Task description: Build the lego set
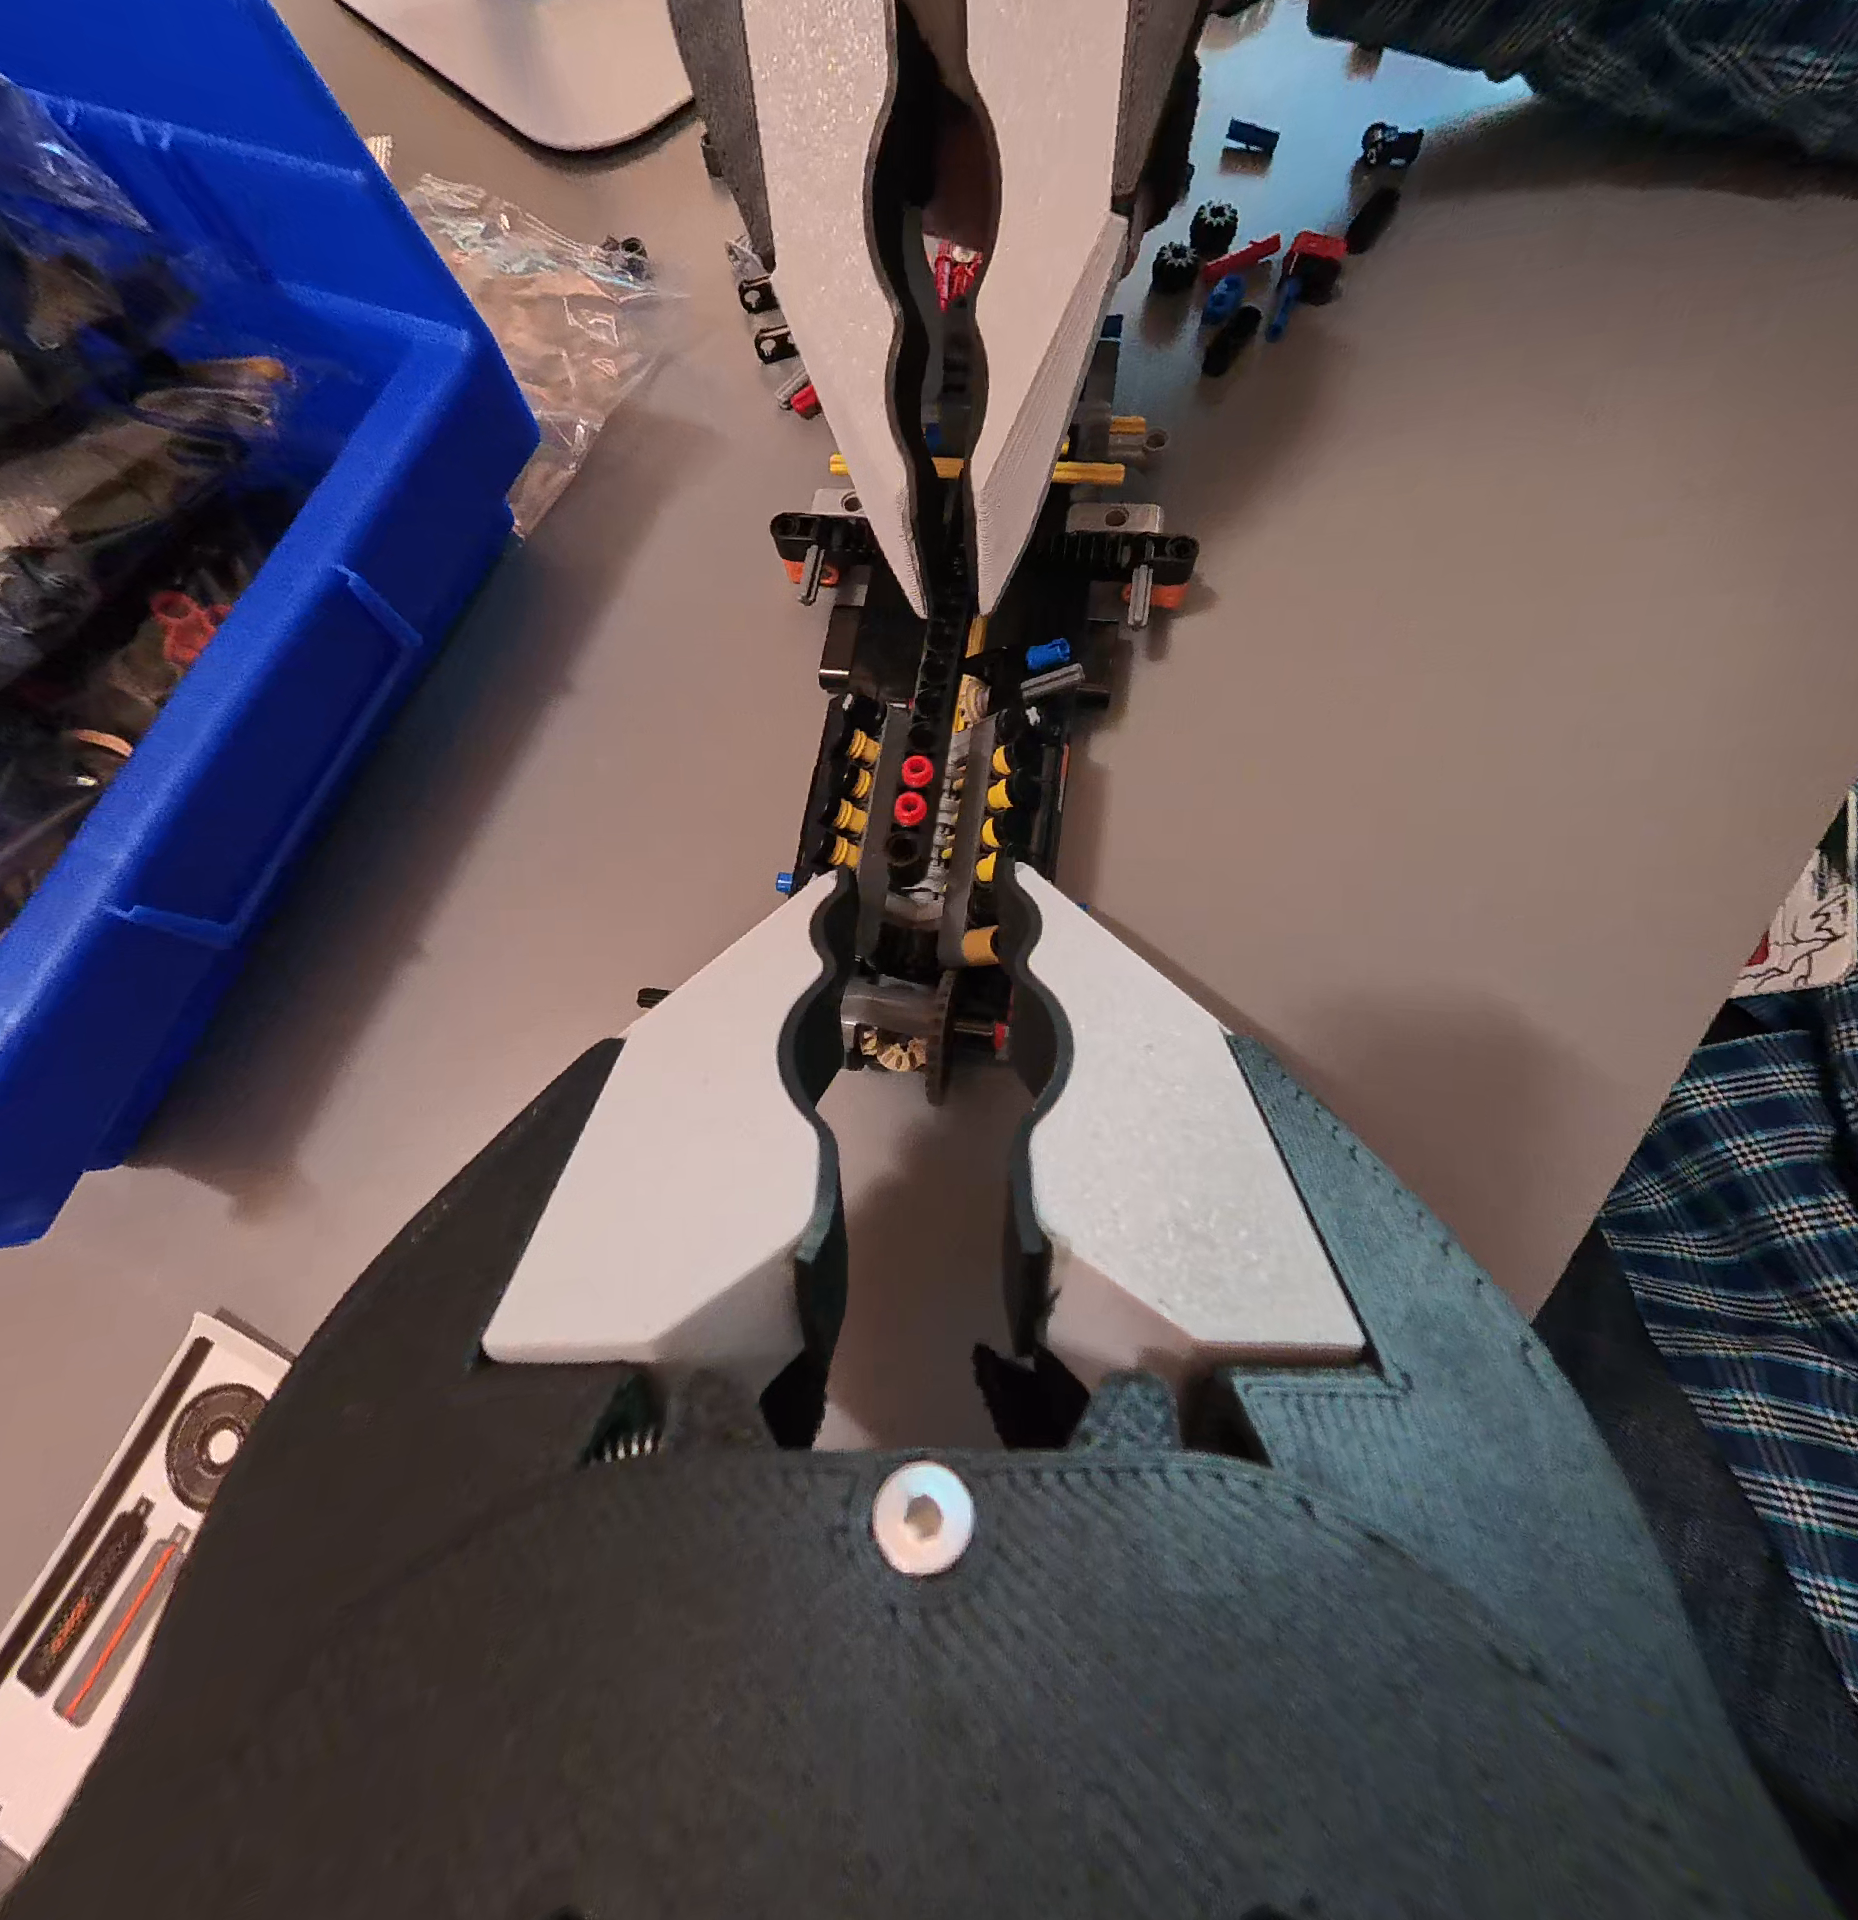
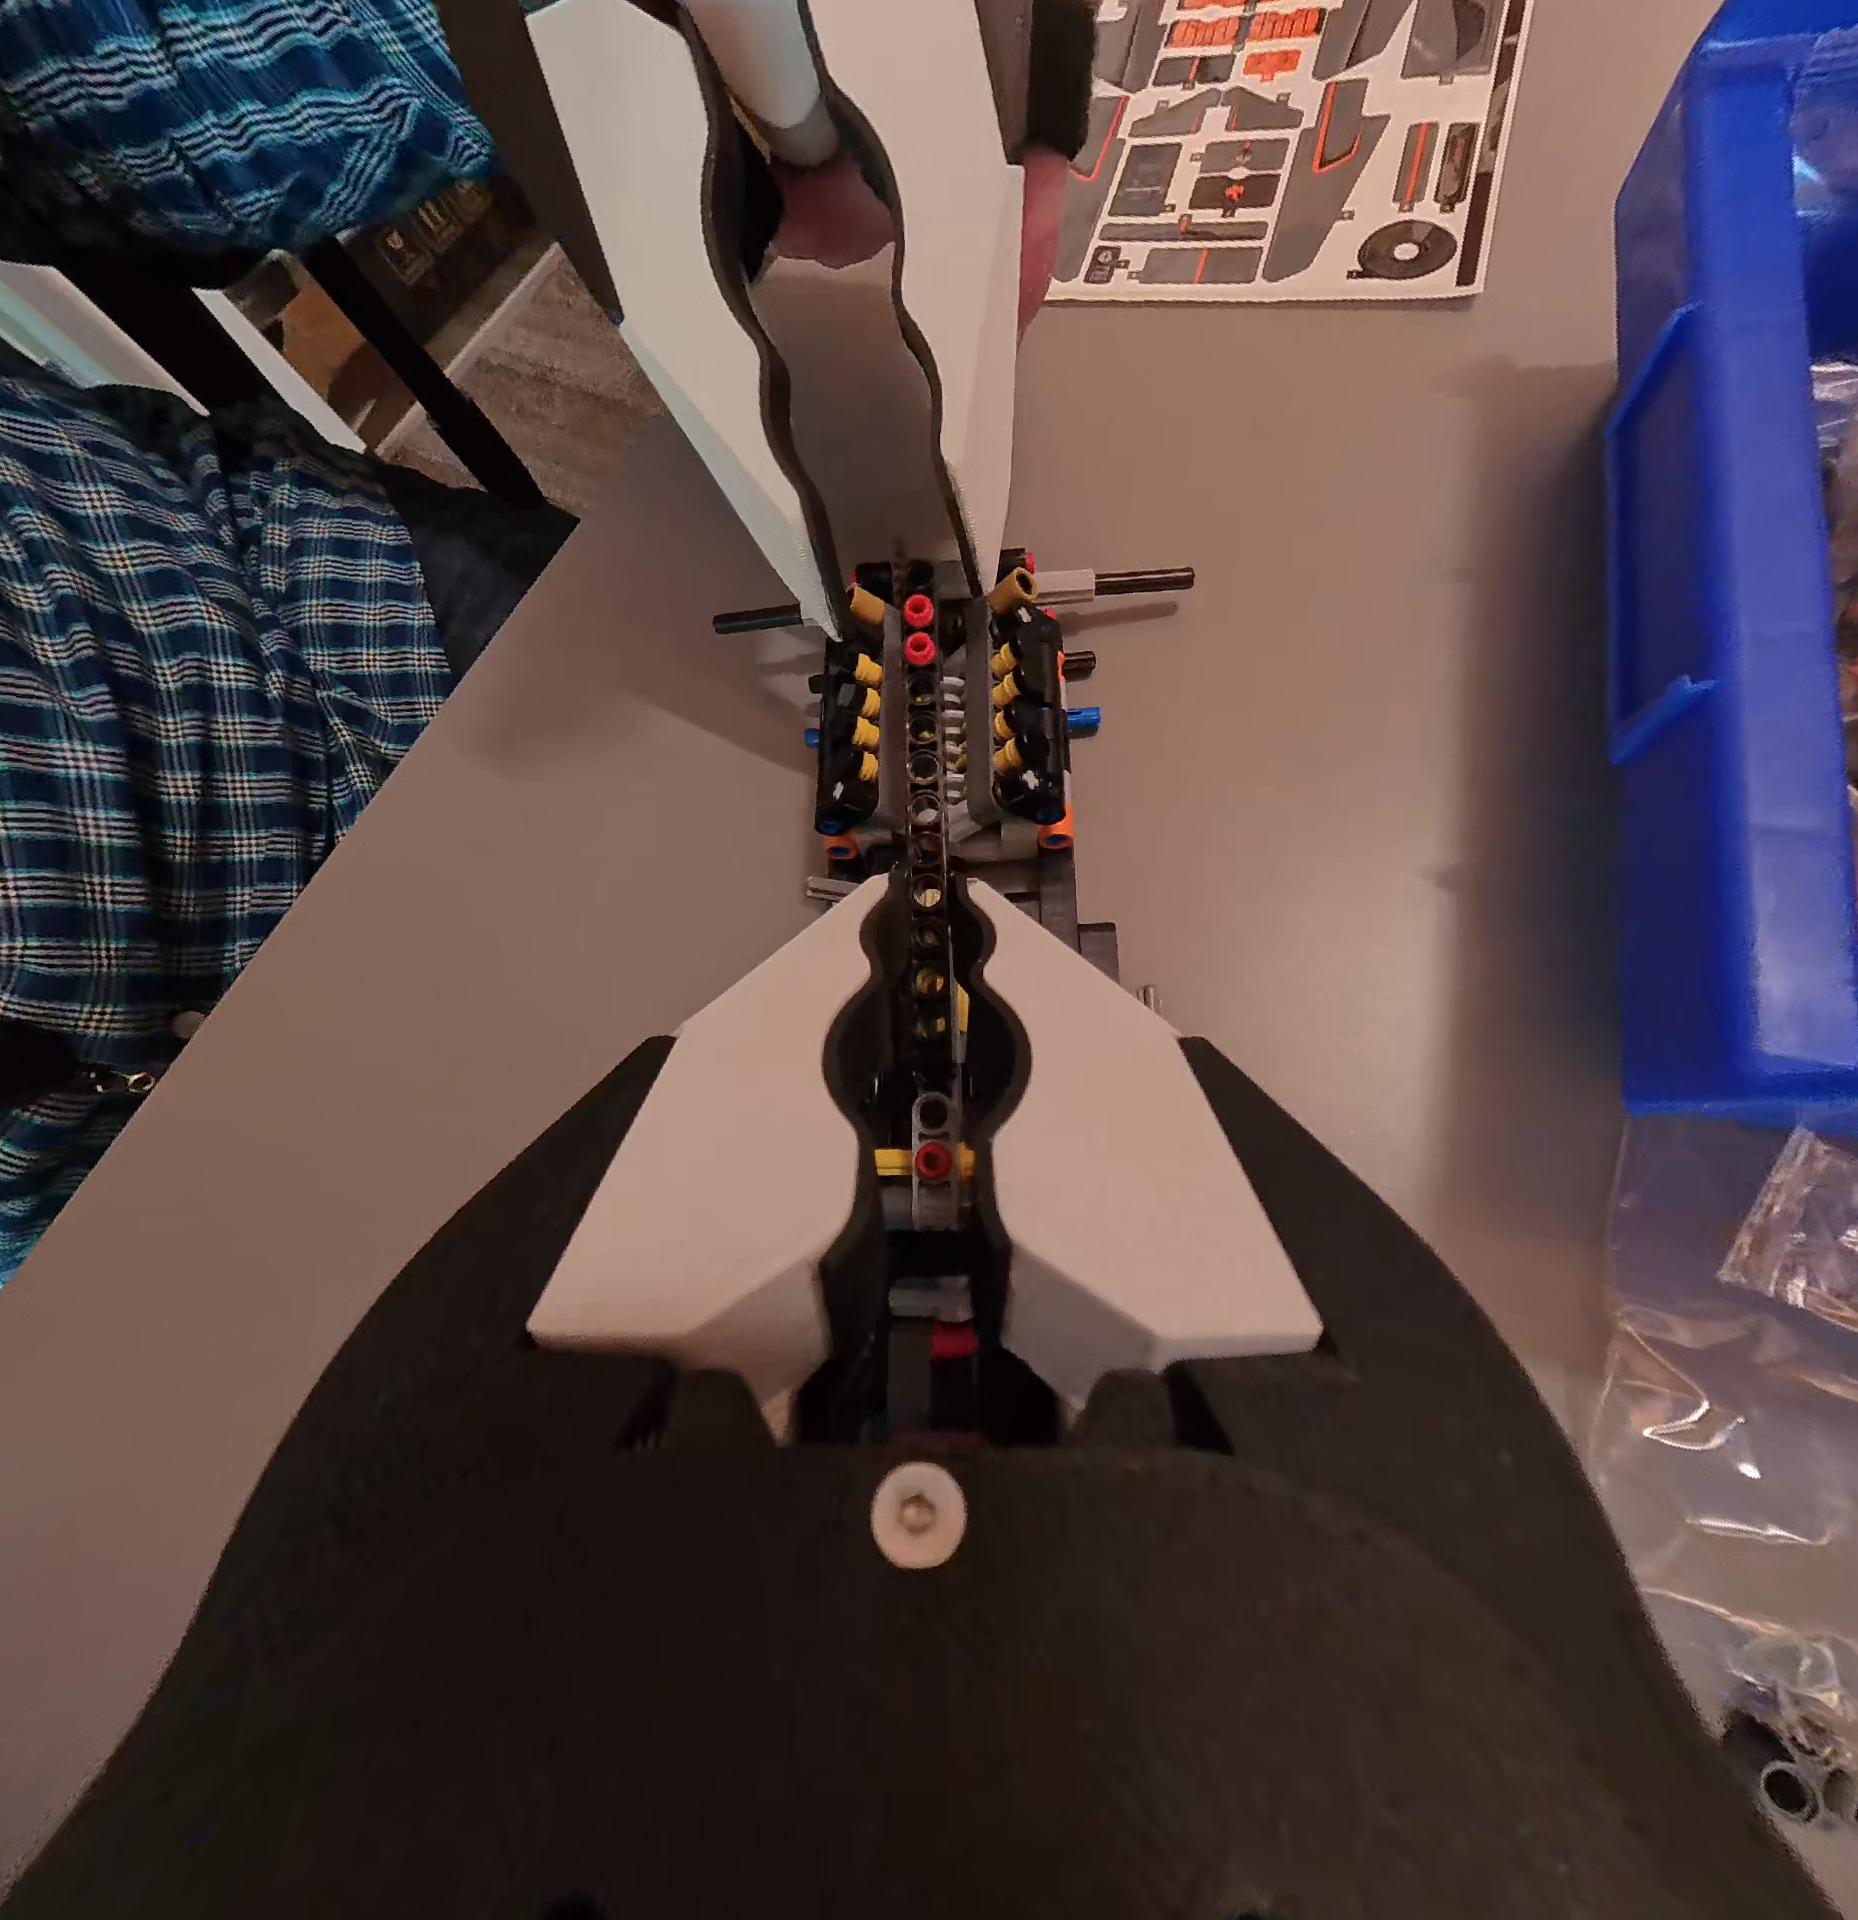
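Observation:
A long lego chassis with a yellow-and-black engine block lies on the grey table. My left gripper closes around the engine end of the chassis and holds it; it also shows in the right wrist view coming in from the top. My right gripper is shut on a long black beam with holes that runs along the chassis centre over the engine. Two red pins sit in the beam's far end. In the left wrist view the right gripper comes in from the top.
A blue bin of bagged parts stands beside the chassis, with clear plastic bags next to it. Loose small parts lie at the far right. A sticker sheet lies flat. A plaid sleeve is at the table edge. The left gripper's tips are roughly 6 centimetres from the right gripper's.

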Motion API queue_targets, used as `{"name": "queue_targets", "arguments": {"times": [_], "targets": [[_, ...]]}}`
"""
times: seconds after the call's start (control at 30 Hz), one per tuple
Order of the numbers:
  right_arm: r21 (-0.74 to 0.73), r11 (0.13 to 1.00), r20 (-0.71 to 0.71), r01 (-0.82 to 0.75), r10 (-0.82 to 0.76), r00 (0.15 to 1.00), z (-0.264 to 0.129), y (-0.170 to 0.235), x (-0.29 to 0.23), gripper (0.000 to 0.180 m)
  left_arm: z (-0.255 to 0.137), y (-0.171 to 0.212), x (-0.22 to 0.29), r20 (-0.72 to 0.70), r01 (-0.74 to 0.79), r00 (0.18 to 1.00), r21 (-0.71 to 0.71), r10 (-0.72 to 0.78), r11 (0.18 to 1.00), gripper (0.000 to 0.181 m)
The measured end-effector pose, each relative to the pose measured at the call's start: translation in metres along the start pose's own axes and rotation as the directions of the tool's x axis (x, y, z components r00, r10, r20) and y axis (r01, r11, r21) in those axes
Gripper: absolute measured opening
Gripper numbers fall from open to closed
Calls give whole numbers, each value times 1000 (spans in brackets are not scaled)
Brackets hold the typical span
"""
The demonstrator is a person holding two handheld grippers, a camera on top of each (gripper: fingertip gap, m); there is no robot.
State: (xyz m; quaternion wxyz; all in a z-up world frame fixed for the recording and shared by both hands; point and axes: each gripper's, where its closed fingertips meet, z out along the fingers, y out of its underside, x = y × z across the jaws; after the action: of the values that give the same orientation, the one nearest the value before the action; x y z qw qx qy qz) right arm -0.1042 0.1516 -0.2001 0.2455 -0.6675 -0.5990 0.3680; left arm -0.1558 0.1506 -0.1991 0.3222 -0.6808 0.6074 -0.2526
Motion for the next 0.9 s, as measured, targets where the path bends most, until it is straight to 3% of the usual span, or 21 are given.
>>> {"name": "queue_targets", "arguments": {"times": [0.3, 0.5, 0.57, 0.9], "targets": [[28, 999, 24, 25, -26, 999, 0, -3, -5, 4, 5, -5, 4, -51, -2, 999, 15, 3, 1000, 7], [39, 999, 23, 16, -17, 1000, -1, -3, -3, 5, 5, -6, 3, -34, -26, 999, 6, 26, 1000, 6], [18, 1000, -15, 10, -10, 1000, -3, -2, 2, 23, 8, -2, 3, -29, -43, 999, -14, 42, 999, 6], [-190, 944, -198, 269, -305, 932, -9, 13, -18, 30, 11, -1, 6, -45, -40, 998, -13, 40, 999, 6]]}}
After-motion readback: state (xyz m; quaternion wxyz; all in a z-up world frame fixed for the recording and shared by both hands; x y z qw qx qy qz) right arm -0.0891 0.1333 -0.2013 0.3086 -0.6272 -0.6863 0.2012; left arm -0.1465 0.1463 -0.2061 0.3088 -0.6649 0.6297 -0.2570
